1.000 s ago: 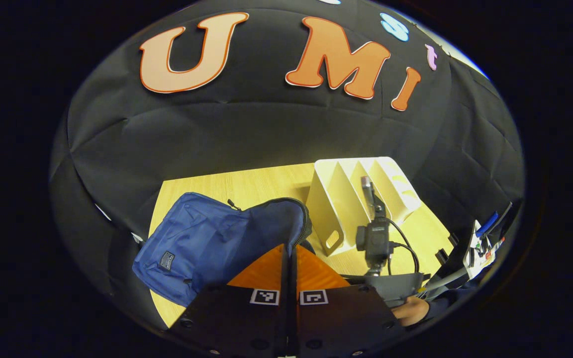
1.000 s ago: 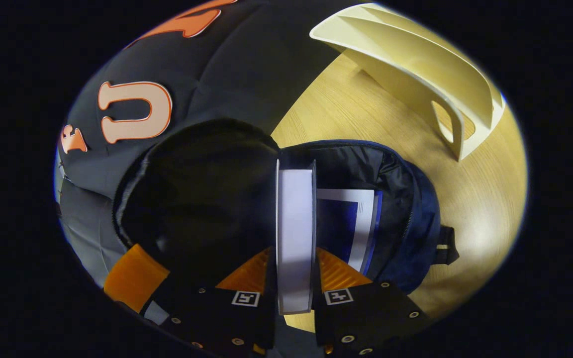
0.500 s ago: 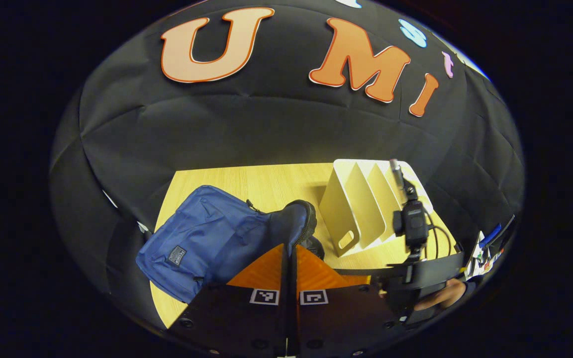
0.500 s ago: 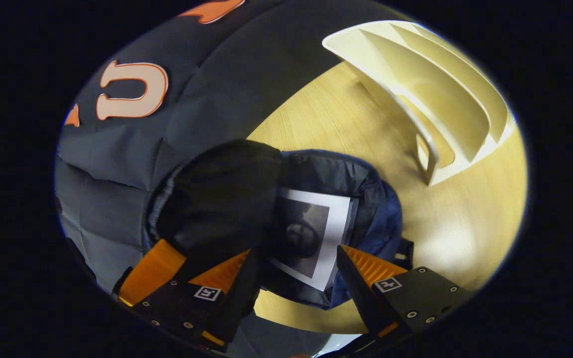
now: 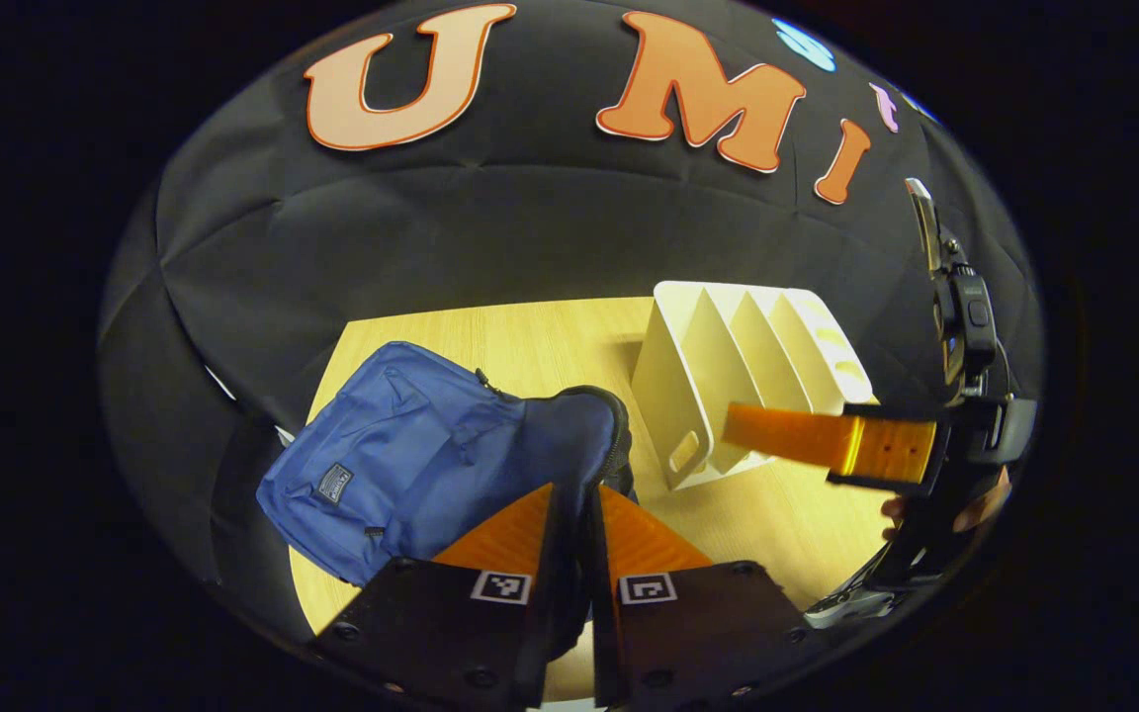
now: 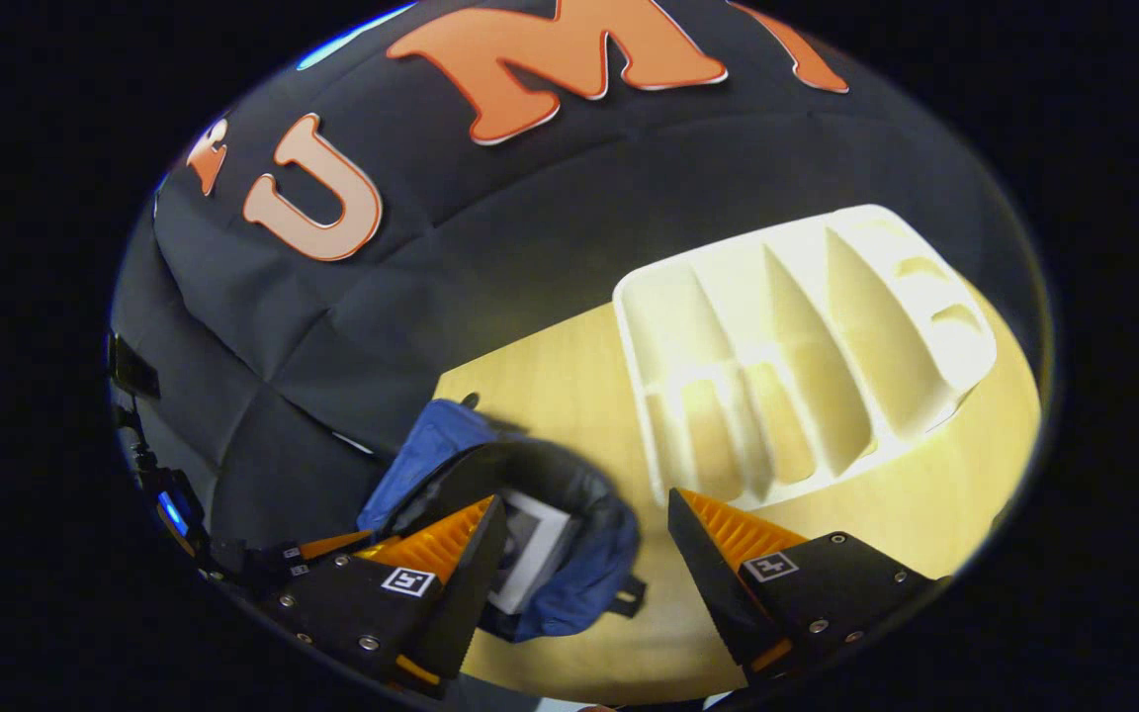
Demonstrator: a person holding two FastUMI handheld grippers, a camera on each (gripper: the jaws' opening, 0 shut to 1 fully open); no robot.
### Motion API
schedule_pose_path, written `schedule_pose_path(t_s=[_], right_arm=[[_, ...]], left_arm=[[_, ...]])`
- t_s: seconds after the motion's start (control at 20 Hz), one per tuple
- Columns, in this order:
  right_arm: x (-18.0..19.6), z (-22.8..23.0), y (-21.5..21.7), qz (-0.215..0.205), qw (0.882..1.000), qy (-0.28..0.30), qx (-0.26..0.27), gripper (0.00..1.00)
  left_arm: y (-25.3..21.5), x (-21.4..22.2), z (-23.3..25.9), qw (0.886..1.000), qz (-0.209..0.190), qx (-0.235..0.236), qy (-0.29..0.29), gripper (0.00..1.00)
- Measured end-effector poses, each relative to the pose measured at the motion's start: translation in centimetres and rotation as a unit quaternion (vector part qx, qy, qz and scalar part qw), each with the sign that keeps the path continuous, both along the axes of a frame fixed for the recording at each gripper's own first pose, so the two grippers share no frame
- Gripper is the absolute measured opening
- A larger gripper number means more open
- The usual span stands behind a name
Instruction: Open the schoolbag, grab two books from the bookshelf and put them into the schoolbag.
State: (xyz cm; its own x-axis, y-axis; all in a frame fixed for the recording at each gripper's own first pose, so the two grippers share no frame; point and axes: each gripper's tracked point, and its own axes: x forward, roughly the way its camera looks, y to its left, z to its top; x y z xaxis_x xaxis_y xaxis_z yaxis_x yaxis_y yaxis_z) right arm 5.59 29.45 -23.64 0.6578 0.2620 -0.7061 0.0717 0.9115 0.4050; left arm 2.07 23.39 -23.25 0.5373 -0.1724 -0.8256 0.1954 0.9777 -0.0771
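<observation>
Wood table (image 6: 925,475): we see rack (image 6: 797,346) beside open bag (image 5: 411,465), book (image 6: 530,539) inside. Left gripper (image 5: 574,504) pinches bag rim; right gripper (image 6: 584,514) fingers apart, holding nothing.

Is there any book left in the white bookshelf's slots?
No, in the right gripper view every slot of the bookshelf stands bare, while a book shows inside the open schoolbag.

Illumination is dim and uneven: strong light from above falls on the worktop (image 6: 906,475), with glare washing out the pale bookshelf (image 6: 807,336) in the right gripper view. Fisheye distortion bends all edges. The schoolbag (image 5: 411,465) interior stays in deep shadow.
</observation>
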Motion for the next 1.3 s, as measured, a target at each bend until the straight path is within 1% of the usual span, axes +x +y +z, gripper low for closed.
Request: schedule_pose_path(t_s=[0.05,0.1,0.15,0.2,0.25,0.3,0.35,0.4,0.5,0.65,0.8,0.95,1.0,1.05,1.15,1.2,1.25,1.3], right_arm=[[0.5,0.2,-1.8,-0.008,1.000,-0.009,-0.015,0.97],[0.5,0.5,-3.4,-0.013,0.999,-0.016,-0.028,0.97],[0.6,0.9,-4.8,-0.018,0.999,-0.022,-0.041,0.97],[0.6,1.0,-6.3,-0.022,0.998,-0.025,-0.055,0.97],[0.6,0.9,-7.8,-0.026,0.997,-0.025,-0.072,0.97],[0.5,1.2,-8.8,-0.025,0.996,-0.031,-0.080,0.97],[0.5,1.6,-9.8,-0.025,0.995,-0.039,-0.091,0.97],[0.5,2.1,-10.9,-0.025,0.994,-0.048,-0.099,0.97],[0.8,3.9,-12.8,-0.027,0.990,-0.075,-0.113,0.97],[1.4,6.9,-15.5,-0.033,0.982,-0.123,-0.140,0.97],[1.4,9.2,-17.2,-0.035,0.975,-0.156,-0.157,0.97],[1.1,12.3,-19.0,-0.035,0.964,-0.196,-0.177,0.97],[1.0,13.3,-19.5,-0.035,0.960,-0.209,-0.182,0.97],[0.9,14.7,-20.0,-0.038,0.956,-0.225,-0.186,0.97],[0.9,16.7,-20.7,-0.048,0.948,-0.255,-0.185,0.97],[0.8,18.0,-21.2,-0.060,0.943,-0.274,-0.179,1.00],[0.8,18.9,-21.6,-0.072,0.939,-0.289,-0.174,0.97],[0.8,19.7,-21.8,-0.080,0.933,-0.304,-0.173,0.96]], left_arm=[[-0.4,-0.3,0.0,1.000,0.008,-0.002,-0.001,0.27],[-0.8,-0.6,0.0,1.000,0.016,-0.004,0.001,0.32],[-1.1,-0.8,0.1,1.000,0.025,-0.004,0.001,0.42],[-1.7,-0.8,0.2,1.000,0.030,-0.010,-0.001,0.49],[-2.3,-0.7,0.5,0.999,0.037,-0.012,-0.005,0.62],[-3.0,-0.8,0.9,0.999,0.041,-0.014,-0.010,0.67],[-3.7,-0.3,0.9,0.999,0.046,-0.013,-0.017,0.85],[-4.5,-0.4,1.4,0.998,0.049,-0.014,-0.022,0.91],[-6.3,0.3,2.4,0.997,0.058,-0.019,-0.041,0.95],[-9.5,1.9,5.2,0.992,0.069,-0.027,-0.098,0.98],[-12.1,2.9,8.4,0.983,0.081,-0.018,-0.162,0.97],[-14.4,3.4,11.1,0.974,0.078,-0.008,-0.212,0.97],[-14.7,3.5,12.1,0.970,0.080,-0.002,-0.230,0.97],[-14.8,3.9,13.4,0.963,0.089,0.002,-0.254,0.99],[-15.2,4.5,16.1,0.950,0.097,-0.009,-0.297,0.96],[-15.6,5.0,17.6,0.941,0.097,-0.016,-0.324,0.96],[-15.9,4.6,18.5,0.939,0.095,-0.012,-0.330,0.95],[-15.9,4.5,18.9,0.935,0.094,-0.005,-0.341,0.95]])
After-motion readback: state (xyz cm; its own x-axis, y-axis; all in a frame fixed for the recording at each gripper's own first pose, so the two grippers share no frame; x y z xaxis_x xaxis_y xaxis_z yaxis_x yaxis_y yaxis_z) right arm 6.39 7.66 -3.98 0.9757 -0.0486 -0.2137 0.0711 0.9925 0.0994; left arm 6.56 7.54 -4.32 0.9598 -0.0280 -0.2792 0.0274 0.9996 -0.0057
